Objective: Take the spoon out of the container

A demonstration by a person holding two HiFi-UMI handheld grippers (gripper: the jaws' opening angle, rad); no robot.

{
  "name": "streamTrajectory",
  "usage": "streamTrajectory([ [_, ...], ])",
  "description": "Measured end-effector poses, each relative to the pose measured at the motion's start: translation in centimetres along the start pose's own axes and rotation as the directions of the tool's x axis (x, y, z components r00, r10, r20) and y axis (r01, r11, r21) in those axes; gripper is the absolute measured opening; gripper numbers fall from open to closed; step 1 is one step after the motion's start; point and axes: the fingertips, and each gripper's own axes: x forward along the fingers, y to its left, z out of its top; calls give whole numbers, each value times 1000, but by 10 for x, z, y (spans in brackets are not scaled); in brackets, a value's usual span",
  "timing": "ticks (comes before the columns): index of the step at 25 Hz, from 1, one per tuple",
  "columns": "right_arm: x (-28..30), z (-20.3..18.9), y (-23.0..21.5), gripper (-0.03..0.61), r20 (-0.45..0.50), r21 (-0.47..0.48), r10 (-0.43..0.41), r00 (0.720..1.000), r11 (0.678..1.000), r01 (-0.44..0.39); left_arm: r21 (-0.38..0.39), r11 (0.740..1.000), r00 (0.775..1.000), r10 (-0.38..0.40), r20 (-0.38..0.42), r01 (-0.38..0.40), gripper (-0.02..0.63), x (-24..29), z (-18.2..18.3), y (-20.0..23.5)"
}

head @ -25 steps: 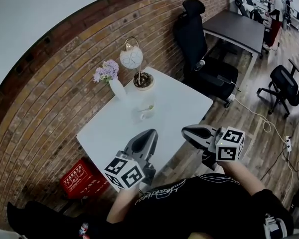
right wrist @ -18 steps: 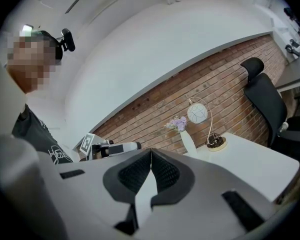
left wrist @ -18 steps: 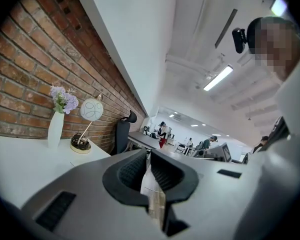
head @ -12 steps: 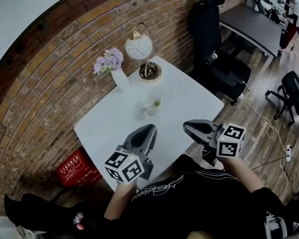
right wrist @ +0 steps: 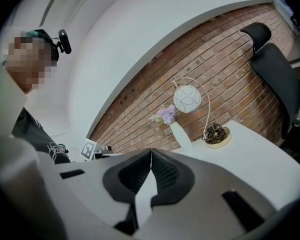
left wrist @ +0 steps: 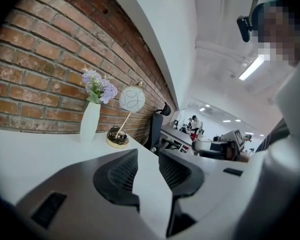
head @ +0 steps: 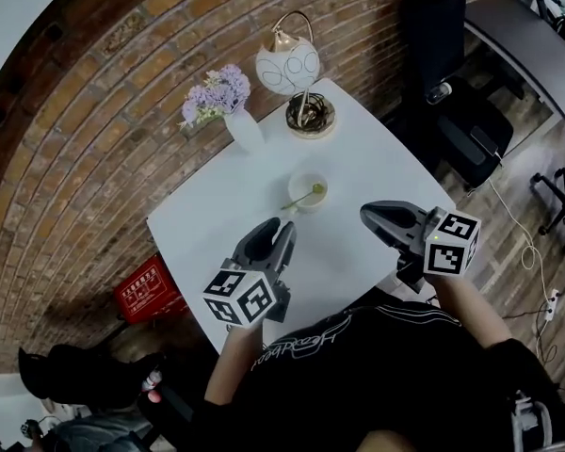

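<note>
A small pale round container (head: 309, 191) stands near the middle of the white table (head: 377, 158). A green-handled spoon (head: 300, 200) leans in it, its handle sticking out to the left. My left gripper (head: 278, 233) hovers over the table's near part, a short way in front of the container; its jaws are opening with nothing between them (left wrist: 148, 166). To the right, my right gripper (head: 369, 217) is held at the table's near right edge, shut and empty (right wrist: 151, 160). Neither gripper view shows the container.
At the table's far side stand a white vase of purple flowers (head: 235, 111) and a globe lamp on a gold base (head: 298, 83). The brick wall runs behind them. A red crate (head: 143, 289) sits on the floor at left, a black office chair (head: 452, 64) at right.
The head view has swung so the table sits more central and nearer. My left gripper's jaws have parted. Both grippers stay low in front of the container.
</note>
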Motion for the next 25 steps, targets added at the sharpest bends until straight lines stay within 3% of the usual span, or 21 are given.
streamTrajectory([
  [10,14,-2,-43,-3,-80,43,26,996,999,-23,-72,980,980,178,-94,-185,181,43,-42,63],
  [18,14,-9,-63,-3,-120,65,21,993,998,-14,-139,959,965,233,-118,-248,178,74,-62,87],
  [21,14,-12,-65,-3,-127,69,22,992,998,-14,-175,951,964,239,-113,-256,149,82,-64,90],
  [25,14,-14,-69,-3,-124,76,14,992,997,-5,-166,952,963,240,-123,-258,114,89,-68,90],
])
